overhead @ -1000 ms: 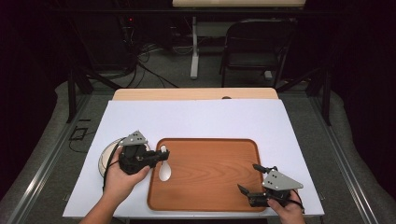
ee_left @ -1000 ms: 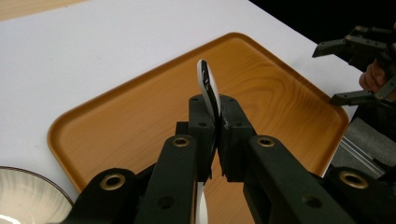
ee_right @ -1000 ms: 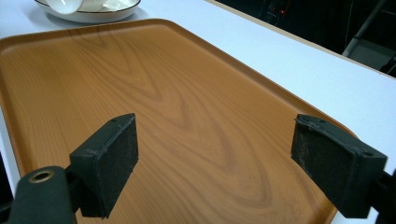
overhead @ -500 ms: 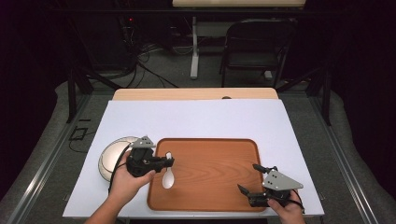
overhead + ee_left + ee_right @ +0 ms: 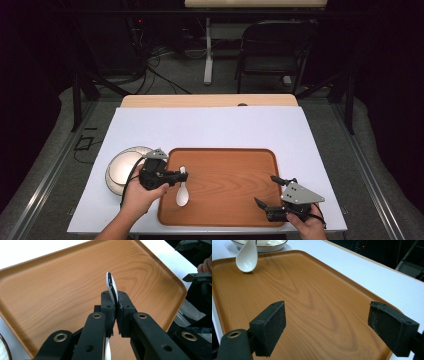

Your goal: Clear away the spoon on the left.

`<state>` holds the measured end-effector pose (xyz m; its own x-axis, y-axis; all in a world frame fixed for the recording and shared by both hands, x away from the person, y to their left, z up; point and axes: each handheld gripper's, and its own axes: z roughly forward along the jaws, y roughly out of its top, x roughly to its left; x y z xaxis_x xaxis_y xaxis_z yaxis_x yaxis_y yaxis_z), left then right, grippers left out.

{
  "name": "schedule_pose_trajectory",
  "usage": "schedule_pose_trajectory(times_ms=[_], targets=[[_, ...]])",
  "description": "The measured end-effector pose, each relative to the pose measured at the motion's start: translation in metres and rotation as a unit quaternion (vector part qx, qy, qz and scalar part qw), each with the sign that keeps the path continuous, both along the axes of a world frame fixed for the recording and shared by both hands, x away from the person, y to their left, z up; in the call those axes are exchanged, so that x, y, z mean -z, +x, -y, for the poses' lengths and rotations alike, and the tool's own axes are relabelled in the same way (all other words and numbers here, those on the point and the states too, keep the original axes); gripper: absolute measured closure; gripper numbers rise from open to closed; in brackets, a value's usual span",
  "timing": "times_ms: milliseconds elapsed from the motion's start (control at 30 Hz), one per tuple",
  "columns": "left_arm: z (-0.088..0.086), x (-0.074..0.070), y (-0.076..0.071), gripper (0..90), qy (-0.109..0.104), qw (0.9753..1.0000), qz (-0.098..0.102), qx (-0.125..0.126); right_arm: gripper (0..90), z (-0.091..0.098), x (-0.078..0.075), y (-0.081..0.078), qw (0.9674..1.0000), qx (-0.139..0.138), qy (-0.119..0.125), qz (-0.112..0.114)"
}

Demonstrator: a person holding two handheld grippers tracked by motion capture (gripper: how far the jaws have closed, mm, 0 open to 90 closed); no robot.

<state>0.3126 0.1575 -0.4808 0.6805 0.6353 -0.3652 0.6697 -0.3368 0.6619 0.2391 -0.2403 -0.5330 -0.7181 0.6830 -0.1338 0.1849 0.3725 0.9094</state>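
Note:
A white ceramic spoon hangs bowl-down over the left part of a wooden tray. My left gripper is shut on its handle. In the left gripper view the black jaws pinch the handle edge-on above the tray. In the right gripper view the spoon's bowl sits very low over the tray; I cannot tell whether it touches. My right gripper rests at the tray's near right corner, open, with nothing between its pads.
A white bowl stands on the pale table cover just left of the tray, and its dark-rimmed edge lies behind the spoon. A folding chair and cables are on the floor beyond the table.
The left gripper has carried the spoon slightly right and down, away from the bowl and lower over the tray's left part. The right gripper has stayed put.

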Motion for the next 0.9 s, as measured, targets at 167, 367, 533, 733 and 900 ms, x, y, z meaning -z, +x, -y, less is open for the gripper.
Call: schedule_pose_trajectory(times_ms=[167, 367, 533, 733, 900], targets=[[-0.002, 0.007, 0.007, 85.5, -0.013, 0.9993, -0.025, -0.022, 14.4, 0.000, 0.000, 0.000, 1.0000, 0.000, 0.001, 0.000], [-0.004, 0.012, 0.013, 85.4, -0.025, 0.9973, -0.048, -0.051, 14.4, 0.000, 0.000, 0.000, 1.0000, 0.000, 0.000, 0.000], [-0.005, 0.018, 0.020, 85.3, -0.041, 0.9926, -0.079, -0.083, 14.4, 0.000, 0.000, 0.000, 1.0000, 0.000, 0.000, 0.000], [-0.007, 0.023, 0.028, 85.2, -0.050, 0.9874, -0.106, -0.106, 14.4, 0.000, 0.000, 0.000, 1.0000, -0.001, 0.000, 0.000], [-0.009, 0.031, 0.037, 84.6, -0.057, 0.9816, -0.130, -0.128, 14.4, 0.000, 0.000, 0.000, 1.0000, -0.001, 0.000, -0.001]])
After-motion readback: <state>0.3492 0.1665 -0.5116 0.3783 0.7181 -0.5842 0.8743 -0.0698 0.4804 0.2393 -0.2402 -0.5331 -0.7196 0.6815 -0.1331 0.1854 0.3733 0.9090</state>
